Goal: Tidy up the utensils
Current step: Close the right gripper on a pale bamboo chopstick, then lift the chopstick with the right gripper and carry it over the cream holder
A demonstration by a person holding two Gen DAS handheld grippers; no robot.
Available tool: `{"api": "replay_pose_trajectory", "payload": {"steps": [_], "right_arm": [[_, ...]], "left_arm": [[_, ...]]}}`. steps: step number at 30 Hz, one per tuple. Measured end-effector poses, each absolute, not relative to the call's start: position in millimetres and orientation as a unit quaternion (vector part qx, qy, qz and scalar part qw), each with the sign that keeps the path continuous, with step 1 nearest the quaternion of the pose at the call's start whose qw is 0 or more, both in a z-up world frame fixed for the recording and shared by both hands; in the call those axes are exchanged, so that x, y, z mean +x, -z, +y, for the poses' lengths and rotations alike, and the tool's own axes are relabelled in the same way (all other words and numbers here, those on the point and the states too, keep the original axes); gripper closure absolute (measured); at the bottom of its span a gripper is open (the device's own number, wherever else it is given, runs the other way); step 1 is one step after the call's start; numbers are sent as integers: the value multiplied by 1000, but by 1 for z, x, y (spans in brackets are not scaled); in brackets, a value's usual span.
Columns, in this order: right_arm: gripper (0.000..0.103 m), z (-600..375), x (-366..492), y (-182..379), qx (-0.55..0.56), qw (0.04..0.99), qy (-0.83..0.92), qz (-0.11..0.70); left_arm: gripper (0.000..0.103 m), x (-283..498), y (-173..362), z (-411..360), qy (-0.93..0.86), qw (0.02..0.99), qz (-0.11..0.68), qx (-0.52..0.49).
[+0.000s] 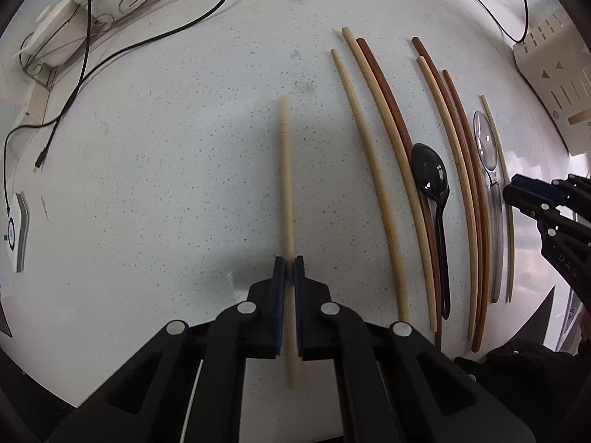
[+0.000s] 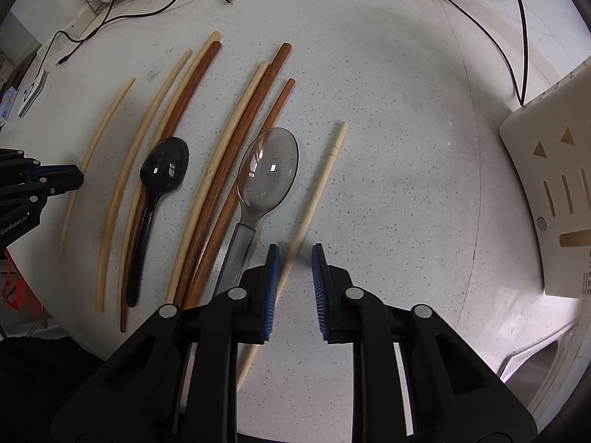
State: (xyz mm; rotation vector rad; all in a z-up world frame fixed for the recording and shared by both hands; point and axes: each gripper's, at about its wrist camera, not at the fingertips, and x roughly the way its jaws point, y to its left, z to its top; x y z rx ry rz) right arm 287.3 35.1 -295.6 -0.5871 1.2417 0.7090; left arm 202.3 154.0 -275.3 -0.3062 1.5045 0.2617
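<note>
My left gripper (image 1: 290,262) points down at the speckled counter and is shut on a pale chopstick (image 1: 286,170), which runs straight away from me between the blue pads. In the right wrist view this gripper (image 2: 75,181) shows at the left edge, on the leftmost pale stick (image 2: 101,136). My right gripper (image 2: 294,254) stands open over another pale chopstick (image 2: 325,170), which lies on the counter between the pads, nearer the left pad. Beside it lie a clear spoon (image 2: 267,168), a black spoon (image 2: 164,166) and several pale and brown chopsticks (image 2: 229,155).
A cream slotted holder (image 2: 546,192) stands at the right, and a steel sink (image 2: 535,365) shows below it. A wire rack with white bowls (image 1: 74,18) sits at the far left. Black cables (image 1: 155,37) and a white device (image 1: 16,232) lie on the counter.
</note>
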Motion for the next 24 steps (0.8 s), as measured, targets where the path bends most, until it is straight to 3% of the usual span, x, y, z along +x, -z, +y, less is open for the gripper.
{"api": "replay_pose_trajectory", "payload": {"steps": [24], "right_arm": [[99, 13, 299, 287, -234, 709, -336, 574]], "left_arm": [[99, 186, 277, 185, -111, 716, 655, -214]]}}
